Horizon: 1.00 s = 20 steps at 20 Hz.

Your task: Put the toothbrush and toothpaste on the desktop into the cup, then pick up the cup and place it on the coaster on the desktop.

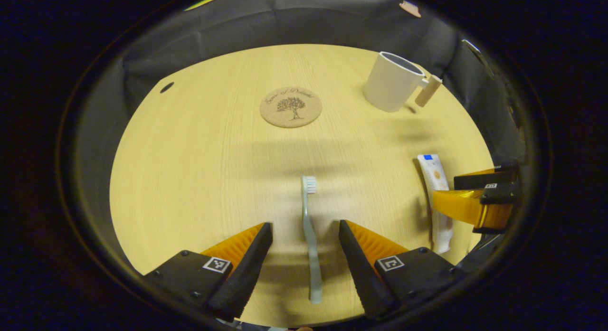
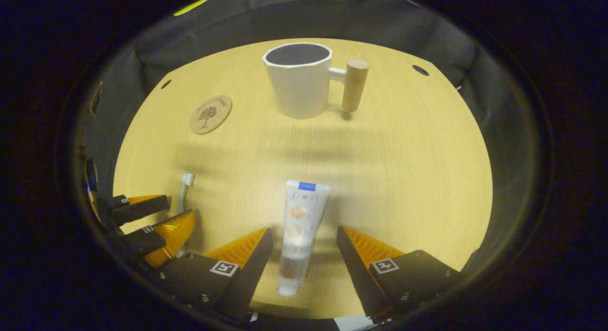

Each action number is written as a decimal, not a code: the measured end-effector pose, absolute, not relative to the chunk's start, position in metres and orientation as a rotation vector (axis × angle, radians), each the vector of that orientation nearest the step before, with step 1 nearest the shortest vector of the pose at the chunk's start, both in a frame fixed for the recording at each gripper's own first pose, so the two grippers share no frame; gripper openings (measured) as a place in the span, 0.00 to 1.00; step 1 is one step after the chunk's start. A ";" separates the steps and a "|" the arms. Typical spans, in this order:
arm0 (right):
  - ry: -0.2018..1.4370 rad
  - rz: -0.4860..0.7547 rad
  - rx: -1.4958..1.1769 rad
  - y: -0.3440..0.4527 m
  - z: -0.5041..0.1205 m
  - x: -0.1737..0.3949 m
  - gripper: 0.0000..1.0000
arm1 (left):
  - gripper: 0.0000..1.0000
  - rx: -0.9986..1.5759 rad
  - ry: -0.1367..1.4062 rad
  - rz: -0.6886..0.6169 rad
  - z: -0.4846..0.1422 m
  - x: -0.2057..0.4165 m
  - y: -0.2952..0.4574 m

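Note:
A pale toothbrush (image 1: pixel 309 236) lies flat on the wooden desktop (image 1: pixel 199 169), bristles pointing away, between the fingers of my open left gripper (image 1: pixel 305 231); neither finger touches it. A white toothpaste tube (image 2: pixel 298 236) lies between the fingers of my open right gripper (image 2: pixel 304 233), cap toward me, also untouched. The white cup (image 2: pixel 299 81) with a wooden handle stands upright and empty at the far side. A round cork coaster (image 1: pixel 290 107) lies to the cup's left. In the left gripper view the toothpaste tube (image 1: pixel 436 179) and right gripper (image 1: pixel 463 198) are at the right.
Black cloth walls ring the desktop on all sides. Small dark holes sit in the tabletop near the far corners (image 2: pixel 420 70). In the right gripper view the left gripper (image 2: pixel 156 217) and toothbrush (image 2: pixel 186 188) are at the lower left.

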State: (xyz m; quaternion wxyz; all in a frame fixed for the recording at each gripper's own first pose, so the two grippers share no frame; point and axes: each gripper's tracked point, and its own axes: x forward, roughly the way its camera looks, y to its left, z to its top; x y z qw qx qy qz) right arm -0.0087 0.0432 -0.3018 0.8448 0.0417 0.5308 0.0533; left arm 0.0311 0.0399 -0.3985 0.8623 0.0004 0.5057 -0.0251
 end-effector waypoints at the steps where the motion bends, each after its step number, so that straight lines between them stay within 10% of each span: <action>1: 1.132 0.112 0.087 0.044 -0.304 -0.008 0.86 | 0.96 0.012 1.051 -0.056 -0.396 0.033 0.040; 11: 1.238 0.037 0.071 0.043 -0.321 -0.013 0.87 | 0.92 0.009 1.052 -0.031 -0.392 0.035 0.035; 14: 1.244 0.020 0.084 0.043 -0.321 -0.012 0.84 | 0.71 0.020 1.036 -0.043 -0.392 0.042 0.030; 16: 1.242 0.003 0.108 0.039 -0.325 -0.013 0.54 | 0.42 0.019 1.020 -0.038 -0.390 0.046 0.030; 20: 1.222 0.012 0.113 0.038 -0.318 -0.015 0.28 | 0.12 0.027 1.021 -0.038 -0.391 0.048 0.031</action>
